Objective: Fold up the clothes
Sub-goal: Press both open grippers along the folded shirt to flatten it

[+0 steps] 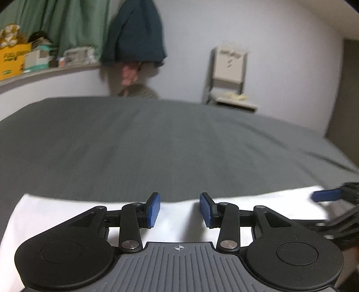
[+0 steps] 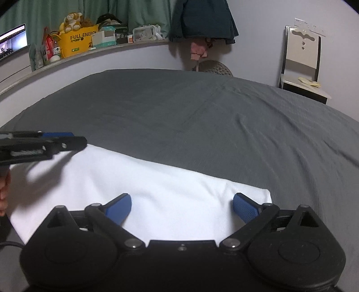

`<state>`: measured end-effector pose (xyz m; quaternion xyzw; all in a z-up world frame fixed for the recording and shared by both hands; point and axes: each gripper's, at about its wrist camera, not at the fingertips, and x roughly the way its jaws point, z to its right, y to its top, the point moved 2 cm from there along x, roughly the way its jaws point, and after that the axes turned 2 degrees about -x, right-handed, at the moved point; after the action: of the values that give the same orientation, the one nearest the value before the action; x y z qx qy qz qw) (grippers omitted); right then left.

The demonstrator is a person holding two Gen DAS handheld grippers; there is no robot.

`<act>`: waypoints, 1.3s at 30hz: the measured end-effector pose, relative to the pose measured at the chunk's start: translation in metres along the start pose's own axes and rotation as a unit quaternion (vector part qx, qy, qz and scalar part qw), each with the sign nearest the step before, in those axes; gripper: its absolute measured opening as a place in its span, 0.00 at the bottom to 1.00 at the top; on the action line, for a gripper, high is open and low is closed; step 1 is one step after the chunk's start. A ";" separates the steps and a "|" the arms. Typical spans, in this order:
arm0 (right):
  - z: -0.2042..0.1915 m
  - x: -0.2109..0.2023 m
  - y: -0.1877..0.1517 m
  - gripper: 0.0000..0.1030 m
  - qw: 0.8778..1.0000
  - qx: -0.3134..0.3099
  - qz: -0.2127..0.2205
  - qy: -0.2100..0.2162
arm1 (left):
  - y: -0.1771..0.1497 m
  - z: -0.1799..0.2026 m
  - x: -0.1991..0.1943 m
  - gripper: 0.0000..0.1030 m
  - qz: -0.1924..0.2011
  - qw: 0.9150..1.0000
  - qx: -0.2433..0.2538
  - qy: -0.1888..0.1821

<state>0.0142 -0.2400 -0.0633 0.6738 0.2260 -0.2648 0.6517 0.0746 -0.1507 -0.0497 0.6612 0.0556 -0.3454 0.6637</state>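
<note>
Left gripper [image 1: 179, 210]: jaws part-way apart, a clear gap between the blue pads [image 1: 154, 210], nothing pinched in that gap. It sits over the near-left part of the white garment [image 2: 143, 191], the white cloth showing below and between the fingers. Whether the fingertips touch the cloth, can't tell.

Right gripper [image 2: 182, 207]: jaws spread wide, pads [image 2: 244, 207] angled outward, nothing between them but the cloth beneath. It hovers low over the garment's near-right end, close to the right corner [image 2: 265, 195].

In the right wrist view the left gripper [image 2: 60, 140] comes in from the left edge, over the garment's far-left corner, throwing a shadow on the cloth. Fingertips of the person's hand [image 2: 3, 193] show at the far left edge (partly cropped).

Garment: white, flat, smooth, a long rectangular shape lying along the near edge of the bed. No loose sleeves visible.

Bed [image 2: 202, 116] has a dark grey sheet, a few light creases.

Beyond it: a ledge [image 2: 101, 52] along the wall with a yellow box [image 2: 77, 41], a plush toy [image 2: 71, 20] on top, assorted small items. Green curtain [image 2: 89, 11] behind. Dark jacket [image 2: 202, 18] hung on the wall. Chair [image 2: 301, 65] at right, against the wall.
</note>
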 end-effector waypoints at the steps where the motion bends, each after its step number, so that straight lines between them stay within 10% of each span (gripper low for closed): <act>1: 0.001 0.003 0.000 0.99 1.000 0.003 -0.002 0.000 | -0.002 0.001 0.002 0.40 -0.007 1.000 0.002 0.007; 31: 0.013 0.018 -0.003 1.00 1.000 0.022 0.003 0.012 | -0.032 0.044 -0.058 0.49 -0.073 0.985 0.124 0.097; 39: 0.015 0.017 -0.003 1.00 1.000 0.023 0.004 0.016 | -0.040 0.050 -0.080 0.61 -0.115 0.984 0.081 0.113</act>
<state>0.0237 -0.2558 -0.0770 0.6941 0.2275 -0.2559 0.6333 -0.0259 -0.1608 -0.0347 0.7364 0.1778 -0.3464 0.5533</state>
